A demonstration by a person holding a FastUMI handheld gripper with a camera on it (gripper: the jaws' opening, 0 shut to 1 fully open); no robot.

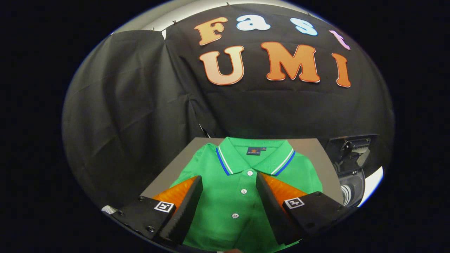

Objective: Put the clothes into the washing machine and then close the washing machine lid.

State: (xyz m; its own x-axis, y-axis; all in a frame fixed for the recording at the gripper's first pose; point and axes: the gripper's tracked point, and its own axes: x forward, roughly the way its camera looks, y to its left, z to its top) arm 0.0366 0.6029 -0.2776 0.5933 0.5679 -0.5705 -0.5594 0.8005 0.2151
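We see a grey tabletop (318,154) set against the black cloth wall (133,116), which hangs in loose folds.

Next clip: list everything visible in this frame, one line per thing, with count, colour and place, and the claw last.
polo shirt: one, green with a blue-and-white striped collar and white buttons, lying flat on the table, buttoned front up, under and between the fingers.
table: one, grey, under the shirt, bare at the edges beside the shoulders.
washing machine: one, dark with a round opening, just past the table's right edge; partly seen, lid state unclear.
booth wall: one, black cloth, behind the table.
claw: one, black fingers with orange sides, open, spread wide over the shirt's chest, gripping nothing.
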